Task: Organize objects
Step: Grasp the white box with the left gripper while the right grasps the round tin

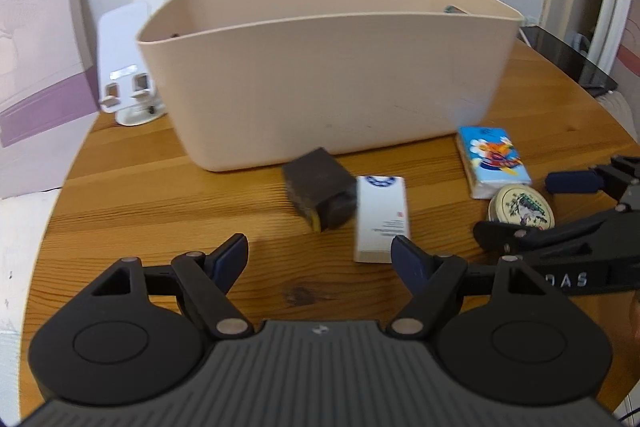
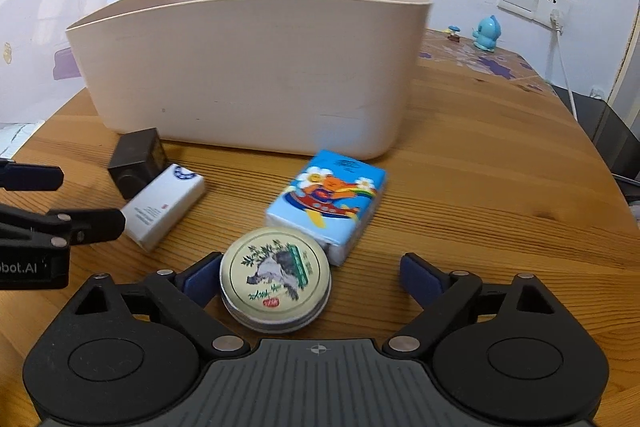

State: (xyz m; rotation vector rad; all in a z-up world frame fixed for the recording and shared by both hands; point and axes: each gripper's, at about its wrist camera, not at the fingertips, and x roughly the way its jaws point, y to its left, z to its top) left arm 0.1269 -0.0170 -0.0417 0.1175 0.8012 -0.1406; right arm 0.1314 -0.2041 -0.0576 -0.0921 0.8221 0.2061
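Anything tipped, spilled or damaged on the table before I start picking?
Nothing spilled or broken. The white box lies skewed, one end against the dark block, and the round tin touches the tissue pack. All four still sit in front of the beige bin. Both tools are open.

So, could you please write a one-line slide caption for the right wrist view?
Open right tool around round illustrated tin, beside blue cartoon tissue pack, before beige plastic bin.
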